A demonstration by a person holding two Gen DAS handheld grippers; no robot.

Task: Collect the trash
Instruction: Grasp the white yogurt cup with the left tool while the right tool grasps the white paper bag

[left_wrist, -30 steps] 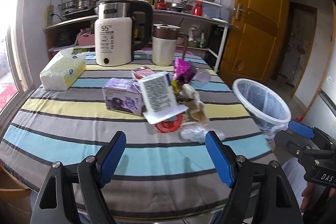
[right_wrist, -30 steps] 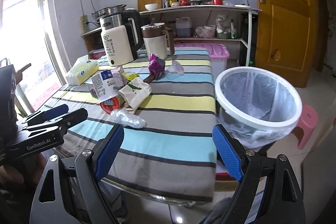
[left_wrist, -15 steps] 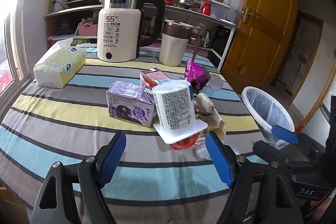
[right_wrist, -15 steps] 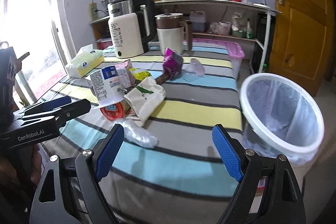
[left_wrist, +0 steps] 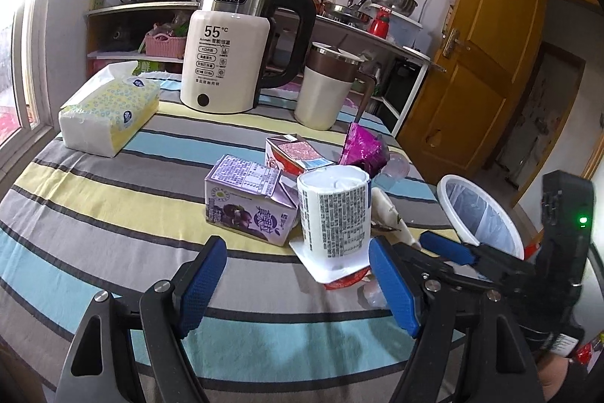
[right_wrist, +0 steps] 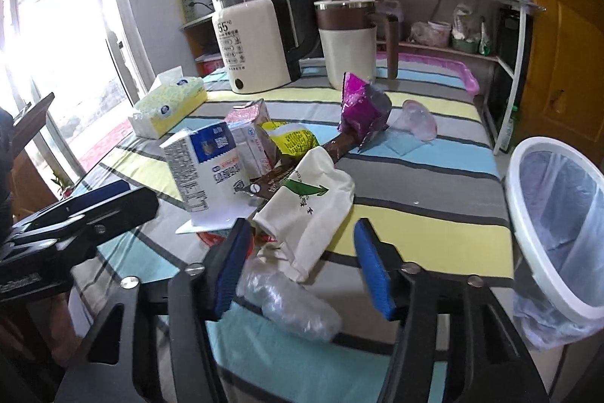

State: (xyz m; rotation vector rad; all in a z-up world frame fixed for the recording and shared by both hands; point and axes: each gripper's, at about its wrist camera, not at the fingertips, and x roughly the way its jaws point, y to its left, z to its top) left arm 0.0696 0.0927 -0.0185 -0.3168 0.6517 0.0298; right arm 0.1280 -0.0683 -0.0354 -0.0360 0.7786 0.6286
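Striped cloth covers the surface (left_wrist: 94,199); our white-rimmed bin (right_wrist: 551,233) stands off its edge at three o'clock. Litter sits mid-surface: purple carton (left_wrist: 245,203), upturned white cup (left_wrist: 334,214), white wrapper (right_wrist: 305,210), clear plastic wad (right_wrist: 290,304). Left claw (left_wrist: 298,286) and right claw (right_wrist: 298,270) gape wide, holding nothing
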